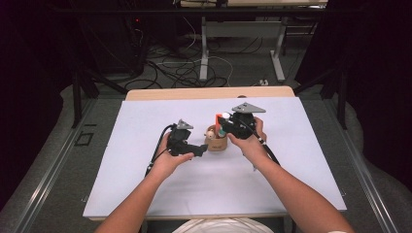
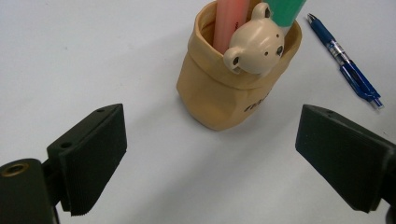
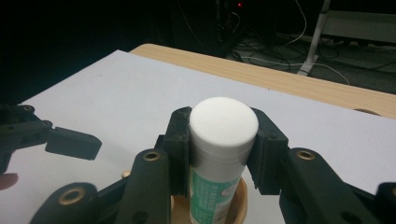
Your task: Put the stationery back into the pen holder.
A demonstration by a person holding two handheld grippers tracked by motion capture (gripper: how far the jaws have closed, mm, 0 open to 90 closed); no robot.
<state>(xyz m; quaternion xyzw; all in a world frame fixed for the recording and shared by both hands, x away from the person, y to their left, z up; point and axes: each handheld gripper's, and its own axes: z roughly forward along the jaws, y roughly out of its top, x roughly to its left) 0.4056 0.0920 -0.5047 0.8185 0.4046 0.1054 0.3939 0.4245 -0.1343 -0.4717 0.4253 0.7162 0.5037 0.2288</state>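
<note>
A tan pen holder (image 1: 216, 141) with a small bear head (image 2: 256, 46) on its rim stands mid-table on the white sheet. A pink marker (image 2: 229, 18) stands in the holder (image 2: 219, 98). My right gripper (image 1: 226, 127) is above it, shut on a green-and-white tube with a white cap (image 3: 223, 126), and the tube's lower end reaches into the holder's mouth (image 3: 240, 205). That right gripper (image 3: 223, 140) presses the tube just under the cap. My left gripper (image 1: 194, 149) sits to the holder's left. In its own view the left gripper (image 2: 210, 140) is open wide, with the holder just beyond the jaws, untouched.
A blue pen (image 2: 345, 63) lies on the sheet beside the holder. The white sheet (image 1: 145, 184) covers most of the wooden table (image 1: 209, 93). Beyond the far edge are cables and desk legs (image 1: 204, 58) on the floor, in the dark.
</note>
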